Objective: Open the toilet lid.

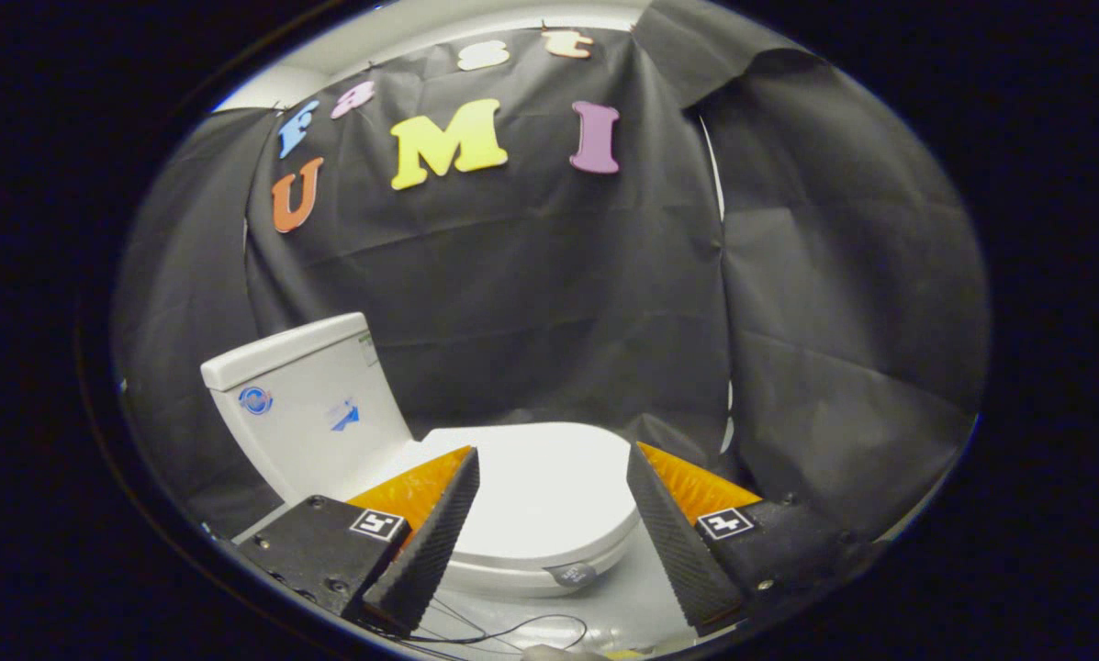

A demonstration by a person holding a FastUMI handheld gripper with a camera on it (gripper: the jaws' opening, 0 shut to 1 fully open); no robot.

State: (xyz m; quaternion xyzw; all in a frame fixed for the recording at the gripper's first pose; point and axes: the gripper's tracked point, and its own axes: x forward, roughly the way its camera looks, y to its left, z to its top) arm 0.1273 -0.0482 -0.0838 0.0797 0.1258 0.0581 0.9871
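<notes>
The toilet lid is down, flat on the bowl, just ahead of and between the fingers. The tongs are spread wide, touching nothing. A small grey tab sits at the lid's front rim. The white tank stands beyond the left finger, its base hidden. Thin cables lie below.

Staged booth, not a real bathroom: black cloth draped as walls, creased and gapped at the seams (white wall behind), with a white toilet, lid closed, set before it.
</notes>
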